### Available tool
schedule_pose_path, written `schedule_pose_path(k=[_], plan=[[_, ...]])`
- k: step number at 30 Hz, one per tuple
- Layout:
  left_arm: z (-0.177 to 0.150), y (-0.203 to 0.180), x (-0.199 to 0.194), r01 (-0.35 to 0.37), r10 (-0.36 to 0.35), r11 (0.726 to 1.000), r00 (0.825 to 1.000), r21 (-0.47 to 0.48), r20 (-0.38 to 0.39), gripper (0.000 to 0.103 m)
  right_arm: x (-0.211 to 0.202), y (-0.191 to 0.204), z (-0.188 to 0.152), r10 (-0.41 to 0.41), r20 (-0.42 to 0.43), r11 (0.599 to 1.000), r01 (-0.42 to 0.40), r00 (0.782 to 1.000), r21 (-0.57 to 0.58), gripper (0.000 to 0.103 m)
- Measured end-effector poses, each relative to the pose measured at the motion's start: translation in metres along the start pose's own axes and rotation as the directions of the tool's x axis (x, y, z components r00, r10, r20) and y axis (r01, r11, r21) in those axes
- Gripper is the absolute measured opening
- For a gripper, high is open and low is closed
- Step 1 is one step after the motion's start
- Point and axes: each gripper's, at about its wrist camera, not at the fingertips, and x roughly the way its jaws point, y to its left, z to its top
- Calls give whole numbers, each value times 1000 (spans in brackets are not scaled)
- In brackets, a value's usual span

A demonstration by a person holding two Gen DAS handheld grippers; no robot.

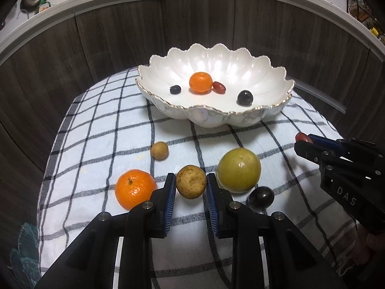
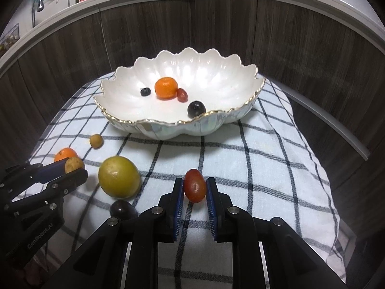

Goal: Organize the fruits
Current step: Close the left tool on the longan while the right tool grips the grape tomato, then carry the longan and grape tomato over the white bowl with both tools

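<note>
A white scalloped bowl (image 1: 264,72) (image 2: 223,72) at the back of the checked cloth holds a tangerine (image 1: 200,82), a red grape tomato (image 1: 219,87) and two dark grapes (image 1: 245,98). My left gripper (image 1: 190,184) is shut on a brown round fruit (image 1: 190,181) (image 2: 74,164). My right gripper (image 2: 194,186) is shut on a red grape tomato (image 2: 195,185) (image 1: 303,137). On the cloth lie an orange tangerine (image 1: 134,189), a small brown longan (image 1: 159,150), a green-yellow fruit (image 1: 239,169) (image 2: 119,177) and a dark plum (image 1: 261,198) (image 2: 123,209).
The checked cloth (image 1: 101,130) covers a small rounded table. Dark wood cabinet fronts (image 1: 115,36) stand close behind it under a white counter edge. The right gripper's body (image 1: 349,168) is at the right of the left wrist view.
</note>
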Motion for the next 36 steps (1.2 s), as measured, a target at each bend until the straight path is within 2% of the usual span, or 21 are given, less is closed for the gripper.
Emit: schedule_pose_path(k=[14,36], plan=[[27,4,-15,0,0,1000,999,-8,49,26,-15,-3,26,-9,61,1000,9,998,8,20],[84,7,-12,14,-12,1000,995,-19,102,26,-22,-13,74,-36,141,999,34,989,13,20]])
